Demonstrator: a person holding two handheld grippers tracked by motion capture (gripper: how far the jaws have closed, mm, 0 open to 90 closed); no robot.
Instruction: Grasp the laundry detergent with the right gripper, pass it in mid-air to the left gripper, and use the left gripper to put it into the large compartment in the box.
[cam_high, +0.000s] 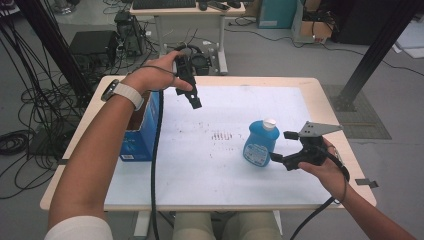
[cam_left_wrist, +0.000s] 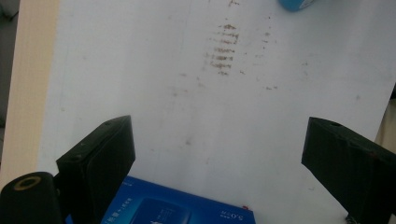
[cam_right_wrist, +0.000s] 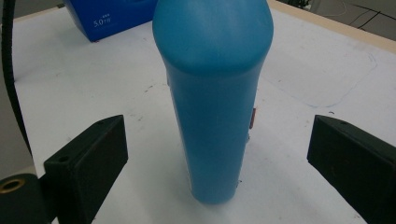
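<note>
high view showed a white, smudged counter (cam_high: 210, 165) over a cable-strewn grey floor (cam_high: 280, 55). blue bottle (cam_high: 260, 142) stood upright between the released right gripper (cam_high: 285, 147) jaws; left gripper (cam_high: 192, 97) hung released above the blue box (cam_high: 142, 140).

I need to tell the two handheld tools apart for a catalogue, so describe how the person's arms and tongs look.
Both tongs are matte black with two blocky, squared jaws. The left tongs trail a thick black cable over the table's near edge. The right tongs carry a grey three-cornered plate with small holes on top and trail their own black cable. The left wrist wears a watch on a white band, and a white short sleeve shows.
</note>
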